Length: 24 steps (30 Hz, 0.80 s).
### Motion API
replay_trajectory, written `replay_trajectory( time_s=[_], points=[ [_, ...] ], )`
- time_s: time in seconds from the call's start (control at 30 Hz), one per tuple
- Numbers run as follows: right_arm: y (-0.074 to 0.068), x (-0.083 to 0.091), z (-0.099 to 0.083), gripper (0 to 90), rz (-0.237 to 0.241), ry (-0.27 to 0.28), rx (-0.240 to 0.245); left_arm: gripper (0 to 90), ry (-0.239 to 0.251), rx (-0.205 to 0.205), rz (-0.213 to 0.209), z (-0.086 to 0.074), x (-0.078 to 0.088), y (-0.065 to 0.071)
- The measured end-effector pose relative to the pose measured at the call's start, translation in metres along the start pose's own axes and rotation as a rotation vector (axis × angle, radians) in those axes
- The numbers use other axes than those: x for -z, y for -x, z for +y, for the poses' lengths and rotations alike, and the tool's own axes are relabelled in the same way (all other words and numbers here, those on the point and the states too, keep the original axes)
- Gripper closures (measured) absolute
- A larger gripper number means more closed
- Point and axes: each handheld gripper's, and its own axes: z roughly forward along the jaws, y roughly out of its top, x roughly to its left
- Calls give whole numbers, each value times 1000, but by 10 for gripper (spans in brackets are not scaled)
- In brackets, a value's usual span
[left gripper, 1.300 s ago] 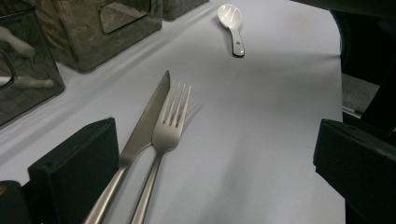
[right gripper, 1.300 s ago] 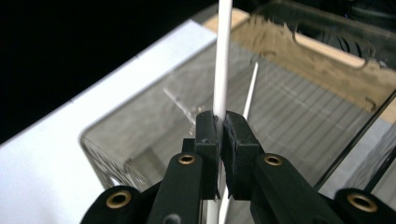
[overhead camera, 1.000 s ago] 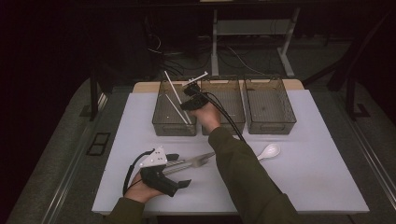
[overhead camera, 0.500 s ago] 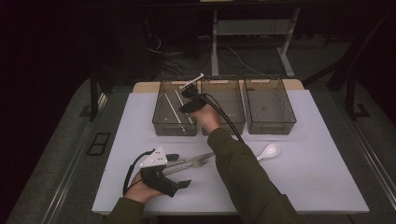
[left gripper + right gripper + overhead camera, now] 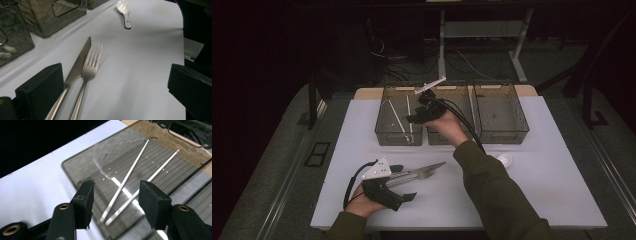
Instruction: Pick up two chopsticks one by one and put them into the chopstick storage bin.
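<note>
Two white chopsticks (image 5: pixel 398 116) lie flat on the floor of the left clear bin (image 5: pixel 399 142); in the right gripper view they run side by side (image 5: pixel 130 173). My right gripper (image 5: pixel 414 118) hovers over that bin's right side. Its jaws (image 5: pixel 116 200) have just been opening and have nothing between them. Near the front left, my left gripper (image 5: pixel 406 182) rests open on the white mat. A steel knife (image 5: pixel 78 61) and fork (image 5: pixel 92 61) lie side by side between its jaws (image 5: pixel 115 87), close to the left pad and untouched.
Two more clear bins, middle (image 5: pixel 460 141) and right (image 5: pixel 504 136), stand in the same row at the back of the mat. A white ceramic spoon (image 5: pixel 503 160) lies on the mat to the right of my right forearm, also in the left gripper view (image 5: pixel 124 11).
The right gripper held a chopstick tilted over the left bin; it has let go, the chopstick now lies in the bin, and the gripper has risen and drawn right. The left gripper stayed put.
</note>
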Motion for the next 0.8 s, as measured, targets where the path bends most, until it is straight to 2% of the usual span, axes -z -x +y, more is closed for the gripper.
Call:
replay_trajectory(
  time_s=[0.13, 0.17, 0.23, 0.37, 0.53, 0.8],
  points=[
    [0, 22, -10, 438, 29, 27, 21, 0, 1, 6, 2, 0, -1, 1],
    [-1, 28, -13, 435, 34, 31, 26, 0, -14, -8, 2, 0, 0, 0],
    [0, 38, -19, 429, 48, 36, 39, 0, -16, -5, 4, -1, -1, 0],
    [0, 57, -33, 407, 54, 38, 57, 0, -16, 3, 7, -1, -1, 0],
    [2, 78, -52, 401, 60, 67, 66, 0, -21, 2, 7, -1, -1, -1],
    [10, 109, -91, 393, 53, 98, 45, 0, -21, 6, 11, -2, -2, -1]
  ],
)
